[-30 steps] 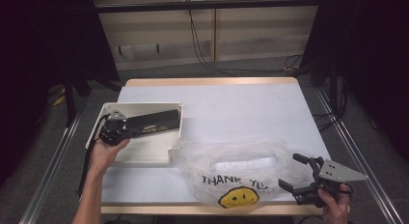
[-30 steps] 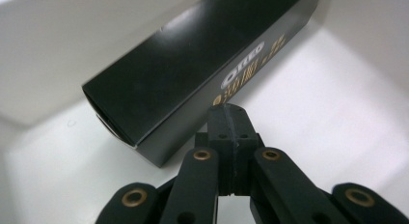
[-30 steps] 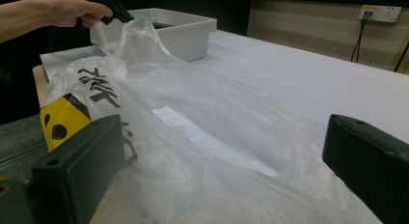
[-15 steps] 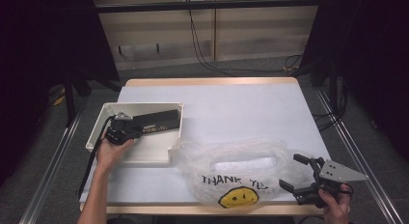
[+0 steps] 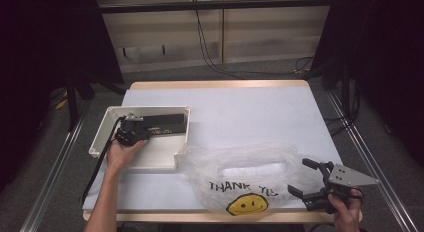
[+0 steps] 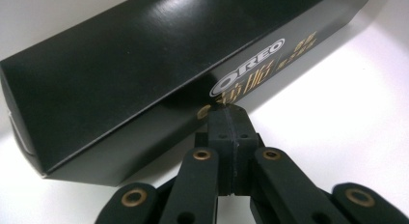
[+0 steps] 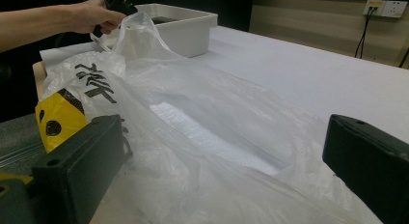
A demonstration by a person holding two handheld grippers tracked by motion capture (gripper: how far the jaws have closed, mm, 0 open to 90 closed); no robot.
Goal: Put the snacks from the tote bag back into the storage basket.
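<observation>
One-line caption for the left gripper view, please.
Closed left claw with nothing between its jaws, tips at the side of a black Oreo box lying in a white tray.

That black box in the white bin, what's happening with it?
A person works two hand-held grippers at a table. The left gripper, jaws shut and empty, noses up to the black Oreo box lying in the white bin. The right gripper waits open at the plastic bag with a smiley face.

We find the table's (image 5: 240, 104) far half open; the bin (image 5: 182, 142) and bag (image 5: 240, 164) crowd the near half.
</observation>
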